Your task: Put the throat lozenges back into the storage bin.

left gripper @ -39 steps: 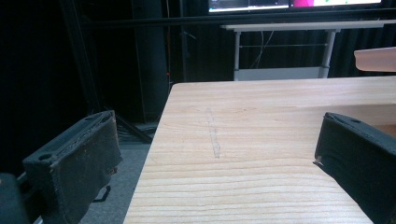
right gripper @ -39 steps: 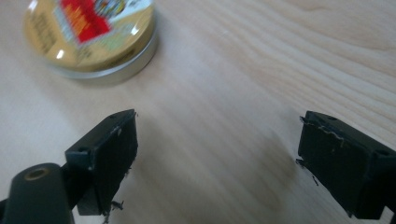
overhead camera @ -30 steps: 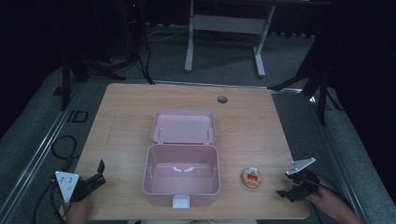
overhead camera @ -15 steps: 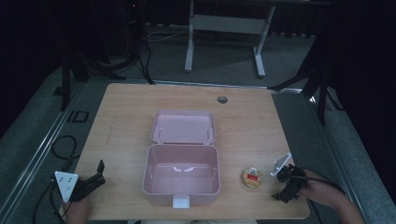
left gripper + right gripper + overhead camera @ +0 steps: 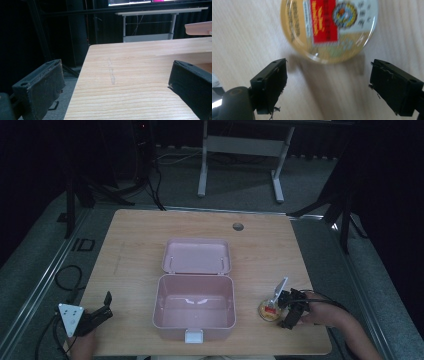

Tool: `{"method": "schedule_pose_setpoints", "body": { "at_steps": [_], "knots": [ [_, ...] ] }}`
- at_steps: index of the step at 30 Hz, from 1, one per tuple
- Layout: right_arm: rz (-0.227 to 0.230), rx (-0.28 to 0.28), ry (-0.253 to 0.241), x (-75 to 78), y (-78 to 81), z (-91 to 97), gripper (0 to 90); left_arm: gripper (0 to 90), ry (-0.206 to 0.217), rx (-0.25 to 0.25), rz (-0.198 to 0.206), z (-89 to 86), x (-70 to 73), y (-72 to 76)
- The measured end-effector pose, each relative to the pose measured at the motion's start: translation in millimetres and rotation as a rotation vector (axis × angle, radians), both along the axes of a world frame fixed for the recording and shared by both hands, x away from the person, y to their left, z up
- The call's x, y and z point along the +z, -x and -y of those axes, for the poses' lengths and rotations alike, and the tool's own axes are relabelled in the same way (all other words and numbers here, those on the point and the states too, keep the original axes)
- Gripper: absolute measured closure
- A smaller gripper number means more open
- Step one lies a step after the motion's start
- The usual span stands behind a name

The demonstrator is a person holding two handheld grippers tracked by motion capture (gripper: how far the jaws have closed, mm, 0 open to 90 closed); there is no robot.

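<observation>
Wooden table (image 5: 140,250), right gripper (image 5: 328,82) spread just short of round container (image 5: 329,27)

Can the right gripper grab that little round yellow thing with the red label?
Probably yes. The right gripper is open, just short of the round labelled container, with bare table between them and nothing in the way.

One surface (image 5: 140,240), wood, with one round hole (image 5: 238,226) at far edge. One pink box (image 5: 196,307), near centre, with one lid (image 5: 197,256) open on far side and one white latch (image 5: 194,336) on near side. One round jar (image 5: 268,310), right of box. Two hand-held grippers: left (image 5: 104,306) near left corner, right (image 5: 282,309) beside jar. One white desk frame (image 5: 240,145) on floor, far.
</observation>
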State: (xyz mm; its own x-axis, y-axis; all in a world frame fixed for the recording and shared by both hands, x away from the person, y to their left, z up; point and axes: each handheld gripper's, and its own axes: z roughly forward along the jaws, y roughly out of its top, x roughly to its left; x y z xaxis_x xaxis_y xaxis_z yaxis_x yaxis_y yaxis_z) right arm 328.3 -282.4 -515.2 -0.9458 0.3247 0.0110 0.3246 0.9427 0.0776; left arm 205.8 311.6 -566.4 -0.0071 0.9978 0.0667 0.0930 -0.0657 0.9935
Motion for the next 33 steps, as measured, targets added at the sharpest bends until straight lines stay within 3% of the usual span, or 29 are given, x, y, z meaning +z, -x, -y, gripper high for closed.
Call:
{"method": "schedule_pose_setpoints", "body": {
  "at_steps": [13, 24, 25, 27, 33],
  "knots": [
    [-0.038, 0.076, 0.022, -5.6, -13.1, -33.9, 16.6, 0.4, 0.0, -0.009, 0.0, -0.3, 0.0, -0.1],
    [-0.052, 0.1, 0.054, -6.3, -16.1, -44.6, 19.5, 0.4, 0.002, -0.014, 0.0, -0.6, 0.0, 0.0],
    [-0.065, 0.081, 0.067, -6.0, -17.0, -45.6, 19.6, 0.4, 0.0, -0.013, 0.001, -0.4, 0.0, -0.1],
    [-0.064, 0.093, 0.079, -5.1, -16.2, -47.1, 19.6, 0.4, -0.002, -0.013, 0.001, -0.2, 0.0, -0.1],
    [-0.053, 0.114, 0.07, 6.8, -13.8, -52.9, 19.7, 0.4, 0.002, -0.012, 0.0, -0.6, 0.0, 0.0]
  ]
}}
